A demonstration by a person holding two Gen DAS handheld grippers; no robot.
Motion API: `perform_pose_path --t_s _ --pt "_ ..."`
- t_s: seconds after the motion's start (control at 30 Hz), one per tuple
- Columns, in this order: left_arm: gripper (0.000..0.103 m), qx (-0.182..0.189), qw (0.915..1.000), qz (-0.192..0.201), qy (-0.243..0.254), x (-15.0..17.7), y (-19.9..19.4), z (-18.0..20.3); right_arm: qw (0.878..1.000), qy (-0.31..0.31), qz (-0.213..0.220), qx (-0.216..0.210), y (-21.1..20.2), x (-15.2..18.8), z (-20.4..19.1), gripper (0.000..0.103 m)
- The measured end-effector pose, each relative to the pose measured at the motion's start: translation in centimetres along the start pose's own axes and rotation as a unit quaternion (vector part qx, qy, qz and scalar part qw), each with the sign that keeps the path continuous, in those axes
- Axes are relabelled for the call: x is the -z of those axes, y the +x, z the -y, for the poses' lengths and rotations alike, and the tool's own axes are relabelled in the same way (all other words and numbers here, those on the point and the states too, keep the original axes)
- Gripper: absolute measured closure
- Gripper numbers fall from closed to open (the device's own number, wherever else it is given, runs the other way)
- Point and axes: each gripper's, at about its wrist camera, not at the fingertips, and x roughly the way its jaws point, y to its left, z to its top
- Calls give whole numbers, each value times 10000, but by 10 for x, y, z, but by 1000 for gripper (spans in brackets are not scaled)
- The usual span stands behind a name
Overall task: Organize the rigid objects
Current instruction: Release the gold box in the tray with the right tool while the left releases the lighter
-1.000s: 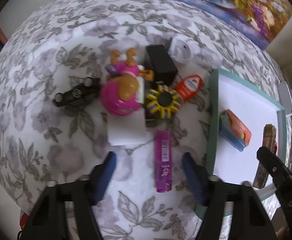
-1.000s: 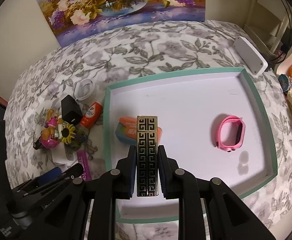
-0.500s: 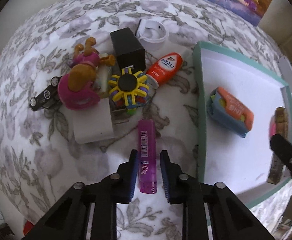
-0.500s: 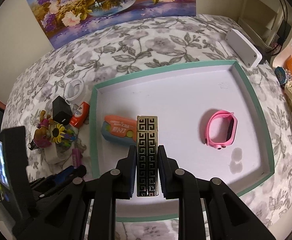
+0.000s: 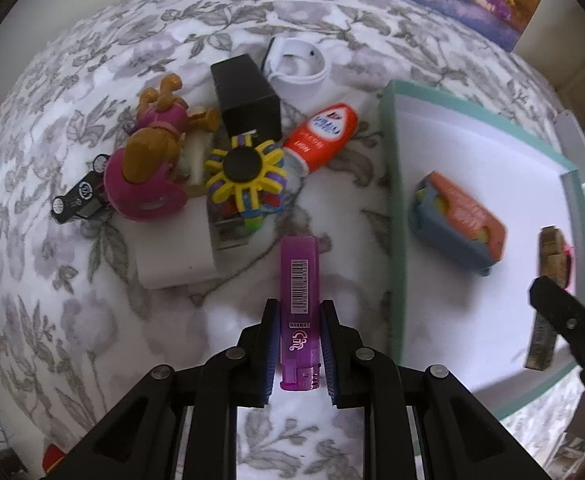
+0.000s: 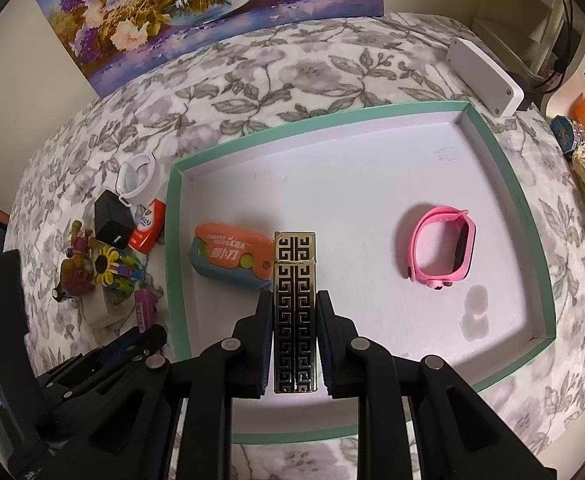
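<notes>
Purple lighter point(image 5: 298, 296) sits clamped in the left hand-held gripper point(image 5: 298, 354).

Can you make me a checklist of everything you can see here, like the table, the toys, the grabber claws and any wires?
Surface: floral cloth.
Job's things: teal tray holds carrot knife and pink watch.
Clutter: toy pile beside the tray, including puppy figure, black box, orange tube.
Grippers: left gripper jaws shut on purple lighter; right gripper jaws shut on patterned gold lighter.
Cables: black wires far right.
Surroundings: flower painting.
</notes>
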Motion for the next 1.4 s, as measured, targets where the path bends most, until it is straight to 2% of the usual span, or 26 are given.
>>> perform_pose_path --t_s 0.17,0.3,0.47,0.67,0.9,1.4 --pt "82 160 9996 228 -10 -2 -24 -1 10000 69 40 11 -6 -1 4 82" --pt "82 335 9977 592 18 -4 -55 -1 9997 185 91 109 -12 -2 12 82" --pt "82 411 9958 798 207 -2 -73 12 9971 683 180 298 -17 -6 44 82" --pt "82 546 9943 667 627 10 -64 47 9860 1293 139 1047 -14 -3 93 82" --pt "82 653 9922 403 986 23 -47 82 9774 1759 18 1170 -10 5 136 82" --pt "82 428 9903 61 1319 33 -18 106 9779 1658 -373 1218 19 11 136 82"
